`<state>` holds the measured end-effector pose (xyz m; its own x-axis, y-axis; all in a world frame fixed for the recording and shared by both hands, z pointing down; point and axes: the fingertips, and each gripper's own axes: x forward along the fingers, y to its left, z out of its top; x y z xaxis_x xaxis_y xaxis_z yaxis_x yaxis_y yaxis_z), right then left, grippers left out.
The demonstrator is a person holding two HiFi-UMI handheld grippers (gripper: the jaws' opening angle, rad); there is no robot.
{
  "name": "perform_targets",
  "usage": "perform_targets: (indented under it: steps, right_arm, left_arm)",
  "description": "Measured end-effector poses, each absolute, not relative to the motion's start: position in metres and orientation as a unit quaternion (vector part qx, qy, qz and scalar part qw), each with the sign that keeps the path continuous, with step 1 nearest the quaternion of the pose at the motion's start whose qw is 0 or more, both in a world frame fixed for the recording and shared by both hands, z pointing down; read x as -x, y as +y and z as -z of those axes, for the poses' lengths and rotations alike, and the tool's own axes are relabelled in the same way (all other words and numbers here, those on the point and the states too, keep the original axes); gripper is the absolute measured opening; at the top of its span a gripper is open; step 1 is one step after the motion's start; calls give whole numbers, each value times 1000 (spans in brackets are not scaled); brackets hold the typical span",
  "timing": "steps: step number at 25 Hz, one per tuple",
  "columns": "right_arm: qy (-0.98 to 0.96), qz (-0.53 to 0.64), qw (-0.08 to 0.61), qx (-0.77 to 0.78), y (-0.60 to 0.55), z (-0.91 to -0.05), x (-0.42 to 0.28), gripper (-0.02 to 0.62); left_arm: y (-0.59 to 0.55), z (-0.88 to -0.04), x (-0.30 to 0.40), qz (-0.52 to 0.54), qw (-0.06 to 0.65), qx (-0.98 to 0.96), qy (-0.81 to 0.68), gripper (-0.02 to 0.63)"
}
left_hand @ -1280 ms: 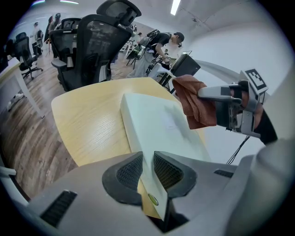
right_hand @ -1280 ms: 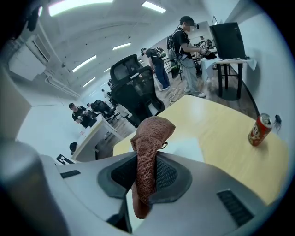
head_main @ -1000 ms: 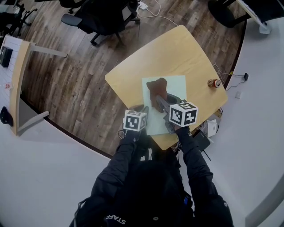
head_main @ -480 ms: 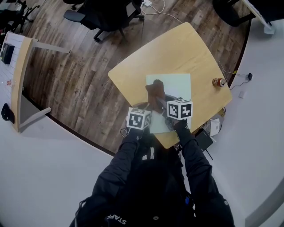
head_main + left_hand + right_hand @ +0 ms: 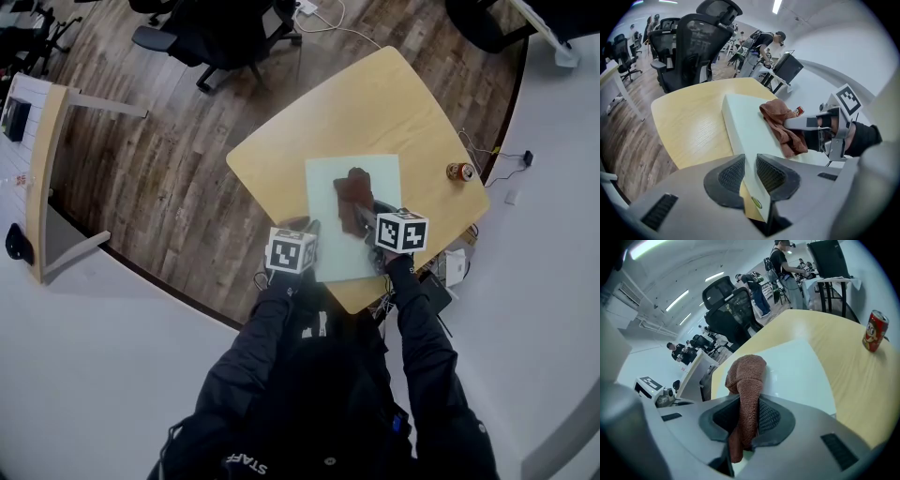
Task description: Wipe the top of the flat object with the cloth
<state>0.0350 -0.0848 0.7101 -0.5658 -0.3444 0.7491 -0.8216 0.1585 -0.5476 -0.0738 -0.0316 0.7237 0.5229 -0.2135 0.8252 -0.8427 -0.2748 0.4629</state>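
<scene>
From above, my soft brown cloth (image 5: 353, 199) lies on the flat object (image 5: 323, 183) on the tabletop (image 5: 375, 103). My left gripper (image 5: 750, 174) pinches the flat object's stiff near edge in its jaws. My right gripper (image 5: 749, 417) squeezes the cloth's end in its jaws; it looks light and floppy, so I hold tight.

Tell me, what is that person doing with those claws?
A person holds a claw in each hand. The left claw grips the edge of a pale board on the table. The right claw is shut on a brown cloth, which lies on the board's top. A can stands off to the side.
</scene>
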Motion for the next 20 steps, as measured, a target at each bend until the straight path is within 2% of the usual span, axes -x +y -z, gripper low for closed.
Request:
perform_targets:
  steps: [15,20]
  right_arm:
    - [-706,-465,280,-455,-86,-705,-132,92]
    - [-724,-460,246,-452,-89,-667,-126,90]
  left_arm:
    - [-31,-723,73,-334,481,-724,-365,96]
    - [-34,-720,75,-331,479,-725,-368,95]
